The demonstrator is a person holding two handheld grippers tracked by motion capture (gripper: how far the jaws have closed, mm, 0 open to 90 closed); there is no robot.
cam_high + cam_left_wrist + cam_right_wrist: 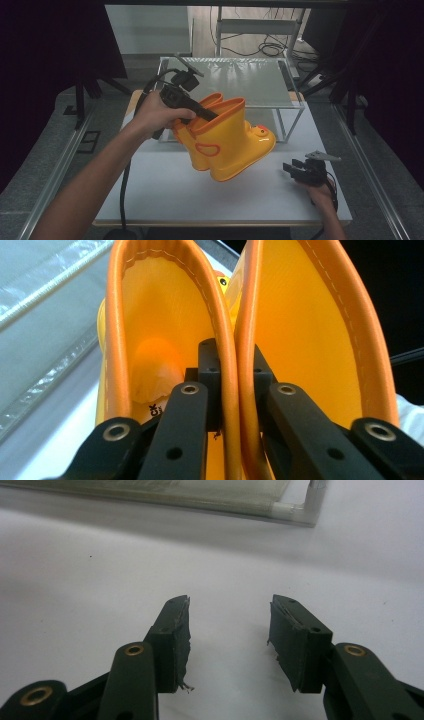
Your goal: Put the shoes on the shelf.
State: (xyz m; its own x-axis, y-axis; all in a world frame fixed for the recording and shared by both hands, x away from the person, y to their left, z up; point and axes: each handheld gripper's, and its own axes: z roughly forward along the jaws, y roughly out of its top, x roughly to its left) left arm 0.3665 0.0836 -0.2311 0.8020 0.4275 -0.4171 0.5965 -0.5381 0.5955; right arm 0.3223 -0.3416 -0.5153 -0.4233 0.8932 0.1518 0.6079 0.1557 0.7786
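Two yellow boots (227,140) hang above the bench (165,195), left claw (212,116) clamped on both adjoining cuffs at their 12 o'clock. Right claw (295,167) at 4 o'clock, jaws apart, empty.

The high view looks forward and down from above the person's side onto the white table (165,195), taking in the whole top and the glass shelf (235,80) behind. The left gripper view sits very close behind the boots (300,330), looking into their openings. The right gripper view looks low across the table (100,575) toward the shelf (280,507), which the high view also shows.
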